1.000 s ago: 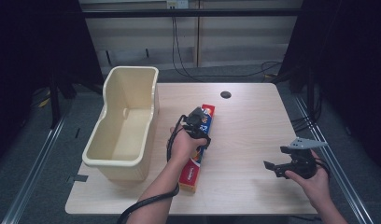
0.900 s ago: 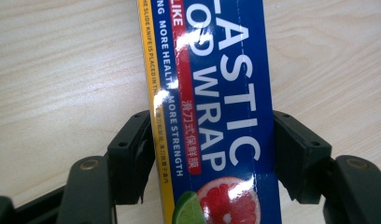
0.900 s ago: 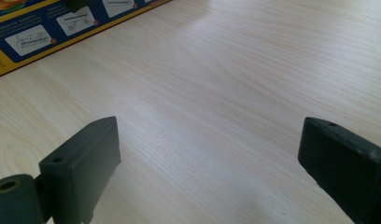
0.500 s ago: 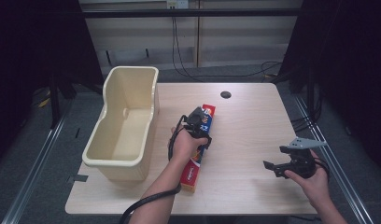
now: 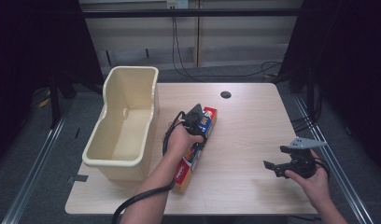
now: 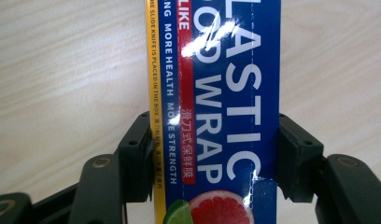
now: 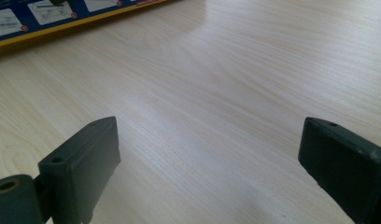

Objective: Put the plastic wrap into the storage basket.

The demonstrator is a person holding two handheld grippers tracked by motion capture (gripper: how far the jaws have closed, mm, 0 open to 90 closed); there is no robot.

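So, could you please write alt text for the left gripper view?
The left tool has its two black jaws against both sides of a long blue and yellow plastic wrap box lying on a pale wooden table.

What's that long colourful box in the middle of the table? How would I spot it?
On the wooden table, look just right of the cream plastic tub. The plastic wrap box lies flat there, with the left gripper astride it. It is long, narrow, blue and red, with a yellow edge.
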